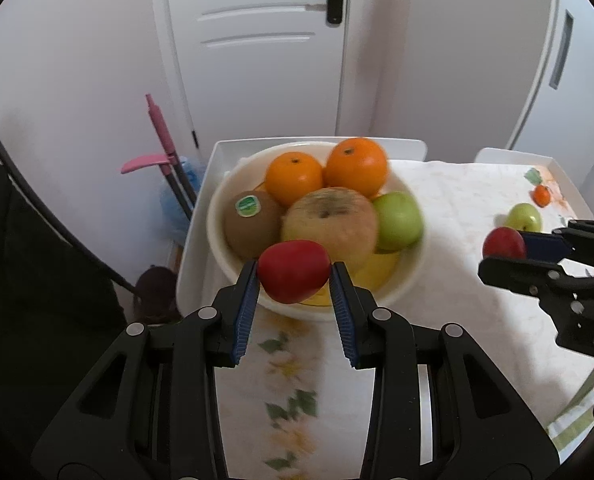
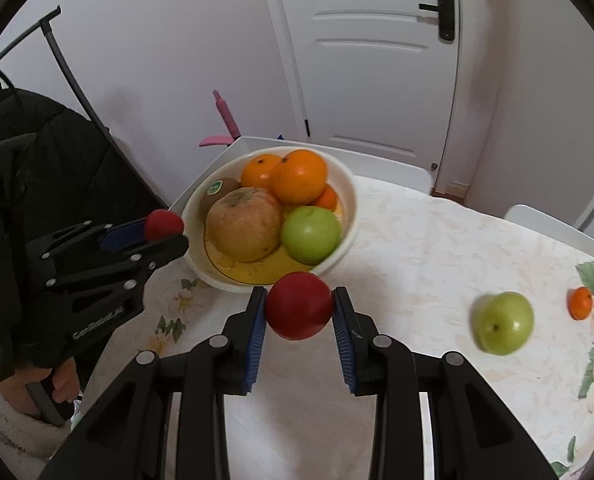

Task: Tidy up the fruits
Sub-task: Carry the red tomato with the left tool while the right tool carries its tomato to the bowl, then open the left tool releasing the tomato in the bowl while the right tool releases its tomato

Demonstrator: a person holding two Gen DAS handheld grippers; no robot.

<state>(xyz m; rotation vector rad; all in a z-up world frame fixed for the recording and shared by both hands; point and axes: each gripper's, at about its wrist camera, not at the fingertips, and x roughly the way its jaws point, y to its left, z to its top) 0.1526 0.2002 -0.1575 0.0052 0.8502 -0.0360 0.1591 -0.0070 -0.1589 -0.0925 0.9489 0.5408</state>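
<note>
A cream bowl (image 1: 217, 216) (image 2: 347, 200) on the table holds two oranges (image 1: 355, 166), a kiwi (image 1: 251, 222), a large brownish apple (image 1: 331, 222) (image 2: 244, 223) and a green apple (image 1: 399, 220) (image 2: 310, 239). My left gripper (image 1: 293, 276) is shut on a red fruit (image 1: 293, 270) just above the bowl's near rim; in the right wrist view it shows at the left (image 2: 165, 228). My right gripper (image 2: 299, 306) is shut on another red fruit (image 2: 299, 304) in front of the bowl, seen at the right edge of the left wrist view (image 1: 503, 248).
A loose green apple (image 2: 503, 322) (image 1: 523, 218) and a small orange (image 2: 580, 303) (image 1: 542, 195) lie on the floral tablecloth (image 2: 417, 248) to the right. White trays (image 1: 201, 216) edge the table. A white door (image 1: 257, 40), a pink-handled mop (image 1: 159, 128) and a dark jacket (image 2: 37, 152) stand behind and left.
</note>
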